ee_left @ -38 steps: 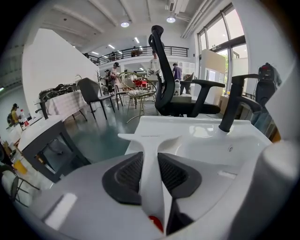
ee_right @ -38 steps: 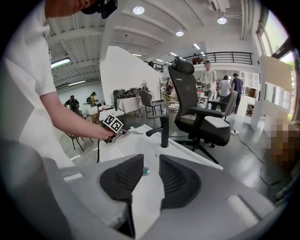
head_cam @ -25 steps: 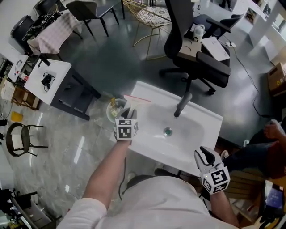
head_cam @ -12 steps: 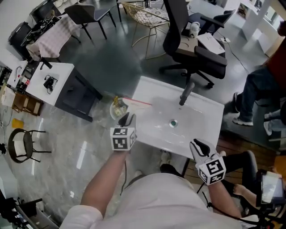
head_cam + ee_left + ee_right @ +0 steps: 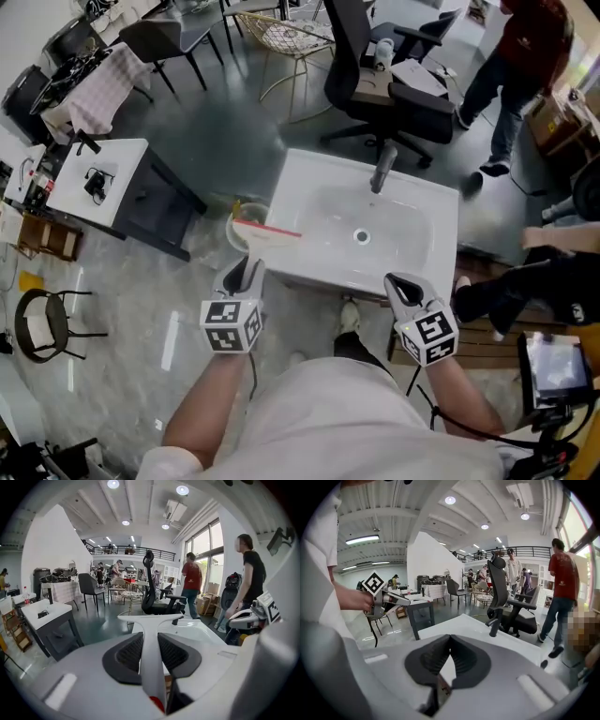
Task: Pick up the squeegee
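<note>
The left forearm reaches forward, and the left gripper point(image 5: 246, 272) point(image 5: 151, 645) tilts down, its jaws clamped on the handle of the squeegee point(image 5: 267, 231) point(image 5: 154, 617). The blade lies crosswise just ahead of the fingertips. To its right, the right gripper point(image 5: 398, 286) point(image 5: 449, 641) points at the sink point(image 5: 309, 187), jaws pressed together and empty

1 squeegee point(image 5: 267, 230), 1 sink point(image 5: 302, 180) w/ 1 faucet point(image 5: 382, 169)

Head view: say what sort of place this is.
Probably an open office or lab, not a bathroom: a sink stands free on the floor near an office chair and a desk.
</note>
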Demonstrator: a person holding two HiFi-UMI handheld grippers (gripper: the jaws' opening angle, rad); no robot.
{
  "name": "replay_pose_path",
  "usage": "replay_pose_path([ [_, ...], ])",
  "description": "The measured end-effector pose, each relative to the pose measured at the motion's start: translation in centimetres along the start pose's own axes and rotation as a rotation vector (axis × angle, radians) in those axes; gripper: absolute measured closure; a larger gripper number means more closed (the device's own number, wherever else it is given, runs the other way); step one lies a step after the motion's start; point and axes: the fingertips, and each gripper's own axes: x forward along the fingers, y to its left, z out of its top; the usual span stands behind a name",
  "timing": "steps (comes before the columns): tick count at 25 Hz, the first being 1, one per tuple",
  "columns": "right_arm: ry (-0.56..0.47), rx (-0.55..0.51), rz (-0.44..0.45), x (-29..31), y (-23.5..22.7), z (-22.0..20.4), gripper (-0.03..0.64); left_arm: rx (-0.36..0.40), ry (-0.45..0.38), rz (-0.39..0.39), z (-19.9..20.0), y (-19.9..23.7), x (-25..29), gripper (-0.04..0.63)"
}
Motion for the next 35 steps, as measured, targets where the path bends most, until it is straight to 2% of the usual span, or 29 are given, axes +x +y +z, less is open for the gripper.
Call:
replay_pose_path([
  [10, -0.014, -0.017, -0.007, -2.0, 8.6, -0.6, 0.614, 0.009, -0.026, -0.054, -2.7, 0.5, -10.0, 0.492],
  [13, -0.025, -0.027, -0.01, -2.3, 9.8, -0.4, 0.614, -0.004, -0.032, -0.06, -3.0, 0.7, -11.8, 0.491],
  [18, -0.029, -0.038, -0.007, -2.8, 11.3, -0.2, 0.615, -0.026, -0.036, -0.062, -3.7, 0.7, -14.1, 0.491],
  [25, -0.033, -0.049, 0.008, -3.8, 14.8, -0.4, 0.615, -0.011, -0.036, -0.078, -5.3, 0.7, -16.6, 0.492],
  [35, -0.037, -0.064, 0.012, -4.3, 16.0, -0.1, 0.615, 0.003, -0.03, -0.092, -5.8, 0.3, -17.6, 0.492],
])
